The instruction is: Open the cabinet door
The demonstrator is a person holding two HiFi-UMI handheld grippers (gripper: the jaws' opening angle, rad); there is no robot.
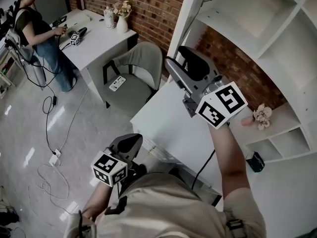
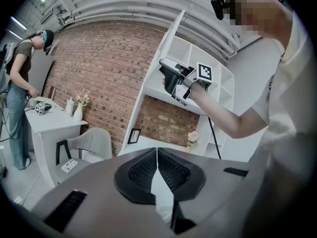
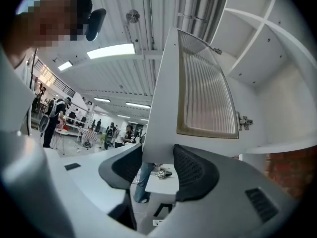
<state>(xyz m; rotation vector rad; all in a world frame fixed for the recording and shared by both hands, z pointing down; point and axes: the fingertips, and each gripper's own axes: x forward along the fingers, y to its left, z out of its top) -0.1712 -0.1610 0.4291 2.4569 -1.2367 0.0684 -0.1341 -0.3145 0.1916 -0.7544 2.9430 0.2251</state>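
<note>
Cabinet door (image 3: 166, 108) stood open, swung clear of the white cabinet (image 3: 277, 83), upright with its long axis vertical. Its free edge pointed out into the room and away from the shelves. In the right gripper view a small metal hinge (image 3: 244, 120) sat at 3 o'clock on it, joining it to the carcass.

It was a tall rectangle with a smooth, matt white frame. The frame enclosed a translucent pane (image 3: 208, 93) ribbed with fine vertical flutes and edged by a thin, darker rim.

The right gripper (image 3: 158, 150) was raised with the door at its 12 o'clock, its jaws standing wide apart. The door's bottom rail showed in the gap between the black, dimpled pads (image 3: 195, 170). It seemed to lie just beyond them rather than pressed by them, though the wide-angle view left that unsure.

The left gripper (image 2: 157, 151) hung low at 7 o'clock from the right one in the head view. Its jaws were closed flat against each other with nothing between them.

Red brick wall (image 1: 148, 4) showed behind the open shelves.
</note>
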